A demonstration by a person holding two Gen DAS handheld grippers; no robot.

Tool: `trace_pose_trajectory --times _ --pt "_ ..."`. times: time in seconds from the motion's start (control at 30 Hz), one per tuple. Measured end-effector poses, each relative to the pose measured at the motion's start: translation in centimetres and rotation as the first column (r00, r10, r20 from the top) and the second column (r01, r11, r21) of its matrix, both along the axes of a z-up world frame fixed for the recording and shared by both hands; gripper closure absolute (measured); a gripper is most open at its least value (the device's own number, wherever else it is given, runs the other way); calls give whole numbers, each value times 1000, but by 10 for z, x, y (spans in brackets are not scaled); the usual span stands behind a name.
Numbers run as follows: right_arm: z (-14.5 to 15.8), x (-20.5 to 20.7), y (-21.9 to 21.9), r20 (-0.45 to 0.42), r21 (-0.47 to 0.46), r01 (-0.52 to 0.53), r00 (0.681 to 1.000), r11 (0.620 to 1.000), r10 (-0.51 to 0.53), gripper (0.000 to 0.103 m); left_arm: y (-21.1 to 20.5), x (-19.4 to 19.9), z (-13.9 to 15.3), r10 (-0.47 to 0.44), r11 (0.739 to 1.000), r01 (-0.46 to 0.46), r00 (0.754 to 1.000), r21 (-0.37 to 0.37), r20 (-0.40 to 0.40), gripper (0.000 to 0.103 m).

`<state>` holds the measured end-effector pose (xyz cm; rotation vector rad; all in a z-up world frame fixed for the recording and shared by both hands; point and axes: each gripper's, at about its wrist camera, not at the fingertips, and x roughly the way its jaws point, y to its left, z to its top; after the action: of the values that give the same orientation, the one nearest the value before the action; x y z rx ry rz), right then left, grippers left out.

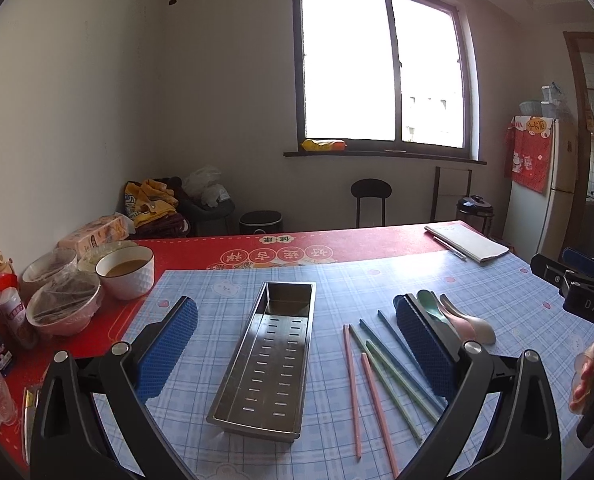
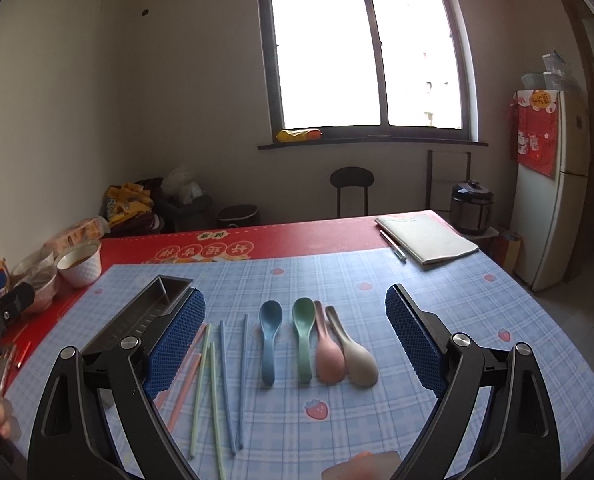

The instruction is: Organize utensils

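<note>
We hold both grippers above the table (image 2: 437, 280), each with its jaws spread wide and nothing between the blue pads. The left gripper (image 1: 297, 320) hangs over the steel tray (image 1: 269, 364), which lies lengthwise away from us on the blue checked cloth (image 1: 337, 276); its slotted bottom is bare. In the left view the tray sits between the two pads, touching neither.

Just right of the tray lie the chopsticks (image 1: 381, 376): two pink, two green, two blue, loosely side by side on the cloth, their far ends fanning a little. The right pad of the left gripper hides part of the blue pair. Beyond that pad we see the spoons (image 1: 457, 316), only partly.

The right gripper (image 2: 295, 332) is over the spoons. In its view four spoons lie in a row on the cloth: the blue spoon (image 2: 269, 340) and the green spoon (image 2: 304, 336) with bowls pointing away from us, the pink spoon (image 2: 329, 348) and the beige spoon (image 2: 355, 354) with bowls toward us. The pink and beige ones touch; the green handle lies close against the pink one; the blue one lies a little apart. The chopsticks (image 2: 217, 376) lie left of the spoons, and the tray (image 2: 145, 316) is further left, partly behind the left pad.

Covered bowls (image 1: 65, 308) and a bowl (image 1: 125, 276) of brown liquid stand on the red cloth (image 1: 277, 248) left of the tray. A notebook (image 2: 425, 240) with a pen (image 2: 393, 245) beside it lies at the far right corner
</note>
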<state>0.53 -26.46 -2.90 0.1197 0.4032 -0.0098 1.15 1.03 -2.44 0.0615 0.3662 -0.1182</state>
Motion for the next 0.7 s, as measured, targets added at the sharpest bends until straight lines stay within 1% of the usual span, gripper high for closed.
trace_pose_trajectory --times 0.07,0.1,0.13,0.17,0.2,0.23,0.27,0.3,0.33,0.37,0.43,0.5,0.57,0.6,0.7 --pt "-13 9 -2 -41 18 -22 999 1000 22 14 5 7 -9 9 1000 -9 999 -6 -35 7" --pt "-20 14 -3 -67 25 -30 997 999 32 14 7 10 -15 12 1000 -13 999 -14 -53 12" --pt "-27 19 -3 -95 26 -36 995 999 38 14 9 13 -20 15 1000 -17 997 -23 -75 20" --pt "-34 24 -4 -118 28 -44 992 999 47 14 10 16 -26 13 999 -16 995 -33 -101 24" --pt "-41 28 -5 -136 37 -58 989 998 63 14 12 20 -31 8 999 -14 992 -43 -128 31" --pt "-47 32 -5 -154 46 -68 985 997 74 14 12 23 -37 2 999 -9 989 -47 -151 36" --pt "-53 34 -7 -163 54 -70 984 996 78 14 11 24 -42 -9 999 1 986 -48 -167 38" --pt "-57 36 -9 -167 64 -71 983 995 81 14 9 25 -47 -32 999 24 984 -49 -172 46" --pt "-61 38 -11 -171 72 -74 982 995 85 14 7 25 -52 -57 998 49 983 -51 -172 57" --pt "-65 42 -13 -173 78 -81 980 994 93 14 5 25 -55 -75 996 67 983 -54 -169 60" --pt "-71 45 -16 -172 88 -95 979 992 109 14 1 22 -59 -116 992 107 983 -68 -143 61" --pt "-76 50 -18 -176 81 -114 976 990 127 14 -6 17 -60 -152 987 146 984 -60 -96 61" --pt "-79 54 -18 -175 77 -143 972 987 155 14 -15 14 -57 -194 980 191 980 -51 -55 61" --pt "-80 56 -18 -174 81 -158 970 984 170 14 -19 14 -56 -206 978 203 978 -50 -46 60" --pt "-77 63 -18 -157 85 -195 966 977 206 14 -26 22 -56 -216 975 213 974 -62 -60 60"
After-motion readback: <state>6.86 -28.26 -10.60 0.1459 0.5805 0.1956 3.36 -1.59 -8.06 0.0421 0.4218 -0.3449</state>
